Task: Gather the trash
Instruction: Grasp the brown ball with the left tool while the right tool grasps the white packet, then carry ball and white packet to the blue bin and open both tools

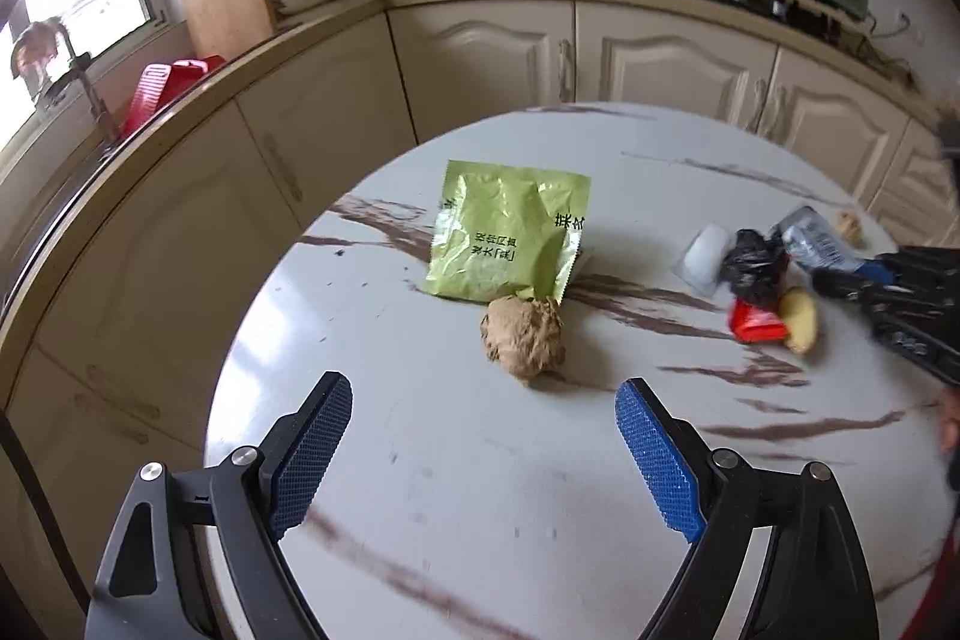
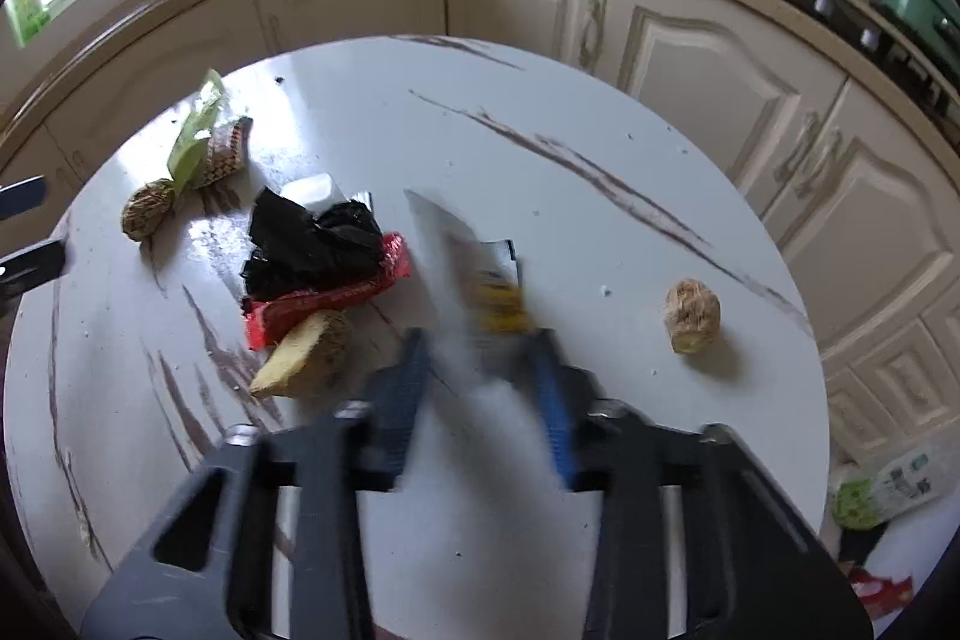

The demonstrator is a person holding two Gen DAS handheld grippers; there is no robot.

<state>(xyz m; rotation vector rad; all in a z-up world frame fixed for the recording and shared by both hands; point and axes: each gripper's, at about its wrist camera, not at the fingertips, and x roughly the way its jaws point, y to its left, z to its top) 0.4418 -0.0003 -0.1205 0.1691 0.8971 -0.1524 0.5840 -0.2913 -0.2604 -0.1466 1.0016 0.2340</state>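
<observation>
- Cream kitchen cabinets [image 1: 678, 58] curve round behind a round white table [image 1: 480, 460] with brown marble streaks, where the trash lies scattered.
- left gripper [image 1: 483, 394] hangs over the table's near side with its blue-padded jaws spread wide and nothing between them.
- right gripper [image 2: 478, 340] points down at the table. Its jaws stand fairly narrow, one on each side of the near end of a silver and yellow wrapper [image 2: 480, 268]. Blur hides whether the pads press on it.
- A green packet [image 1: 504, 238] lies flat near the table's middle, just beyond the left gripper.
- A crumpled black bag [image 2: 312, 244] sits in a small heap, left of the silver wrapper in the right wrist view.
- A red wrapper [image 2: 336, 301] lies against the black bag's near side.
- A brown crumpled ball [image 1: 523, 340] touches the green packet's near edge.
- A yellowish root piece [image 2: 306, 355] rests against the red wrapper.
- A second brown ball [image 2: 691, 314] sits alone, to the right of the right gripper.
</observation>
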